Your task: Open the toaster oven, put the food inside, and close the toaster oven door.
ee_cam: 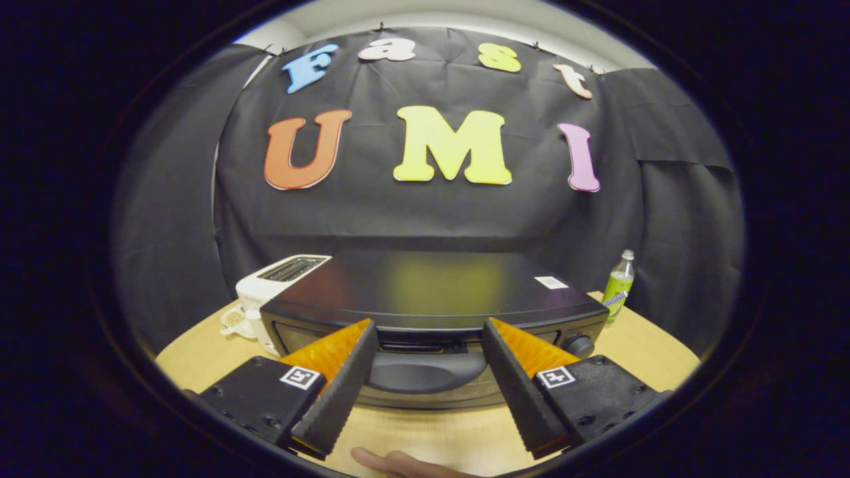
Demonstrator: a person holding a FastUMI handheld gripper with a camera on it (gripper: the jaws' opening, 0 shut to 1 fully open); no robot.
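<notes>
A black toaster oven (431,285) stands on the round wooden table (637,345), seen from above its front. Its door is down, with the curved door handle (425,372) lying just ahead of and between my fingers. My gripper (428,328) is open, the two fingertips wide apart at the oven's top front edge, with nothing between them. A knob (579,345) sits at the oven's right front. The oven's inside is hidden from this angle, and I cannot tell where the food is.
A white slot toaster (275,279) stands left of the oven. A green bottle (618,285) stands at the back right of the table. A person's fingers (398,463) rest on the table's near edge below my fingers.
</notes>
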